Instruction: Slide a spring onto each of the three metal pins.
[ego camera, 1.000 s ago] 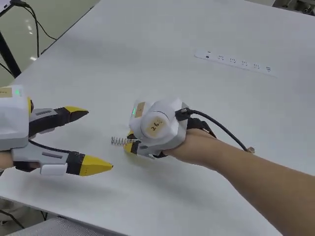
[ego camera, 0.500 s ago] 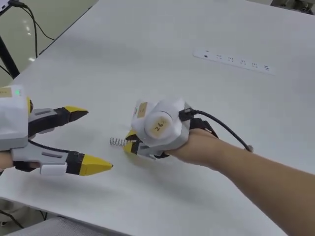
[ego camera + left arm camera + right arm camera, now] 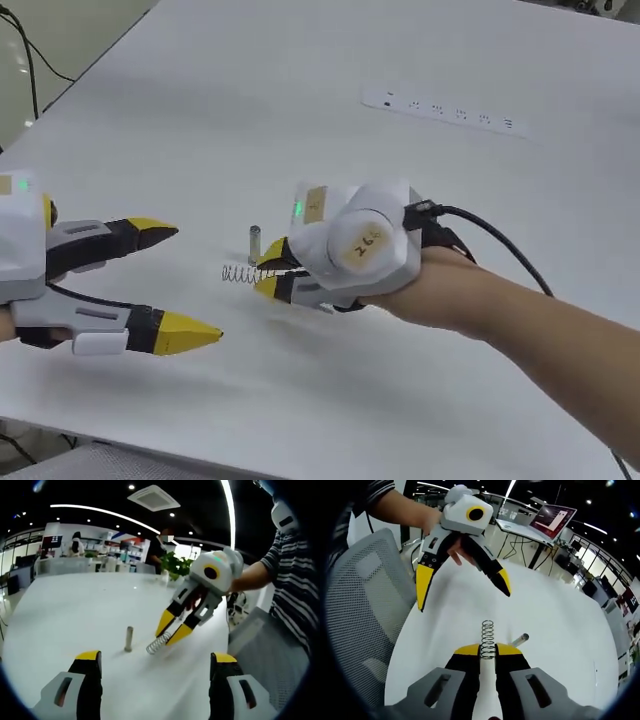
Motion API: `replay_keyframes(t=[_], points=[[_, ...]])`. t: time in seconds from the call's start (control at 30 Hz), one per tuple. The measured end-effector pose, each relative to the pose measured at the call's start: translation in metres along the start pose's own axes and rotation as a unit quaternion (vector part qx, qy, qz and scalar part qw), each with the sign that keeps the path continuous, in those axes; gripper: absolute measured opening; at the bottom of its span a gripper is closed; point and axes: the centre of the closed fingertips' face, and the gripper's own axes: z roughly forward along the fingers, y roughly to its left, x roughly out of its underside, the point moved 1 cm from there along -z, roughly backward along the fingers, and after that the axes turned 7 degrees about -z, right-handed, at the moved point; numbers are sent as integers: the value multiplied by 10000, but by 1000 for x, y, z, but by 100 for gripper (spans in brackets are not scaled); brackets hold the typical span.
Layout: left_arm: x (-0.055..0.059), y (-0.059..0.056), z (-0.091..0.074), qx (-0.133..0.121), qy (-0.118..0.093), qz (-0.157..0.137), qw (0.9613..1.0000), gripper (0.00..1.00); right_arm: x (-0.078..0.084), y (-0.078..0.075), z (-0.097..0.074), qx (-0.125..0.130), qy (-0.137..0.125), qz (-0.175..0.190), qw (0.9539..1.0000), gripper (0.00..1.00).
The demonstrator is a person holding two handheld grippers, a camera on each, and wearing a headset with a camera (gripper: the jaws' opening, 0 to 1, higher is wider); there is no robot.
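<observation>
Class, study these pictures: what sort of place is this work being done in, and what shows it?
Probably an open-plan office or demo lab: a big white table carrying a power strip, a mesh office chair beside it, and an open laptop beyond. The right gripper holds a spring.

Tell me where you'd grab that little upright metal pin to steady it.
Probably low on the metal pin, level from the side with the open left gripper. It stands upright and slender, and its top must stay free for the spring in the right gripper.
</observation>
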Motion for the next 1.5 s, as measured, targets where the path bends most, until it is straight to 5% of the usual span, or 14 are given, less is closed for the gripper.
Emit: replay_keyframes(t=[0.67,0.93,1.5], points=[[-1,-22,19,594,252,154,9978,75,29,22,-47,170,131,178,9996,7],[-1,-34,34,904,382,233,9949,65,43,30,-55,204,189,321,9991,7],[-8,-57,68,1402,568,637,9864,41,45,31,-76,246,39,449,9987,7]])
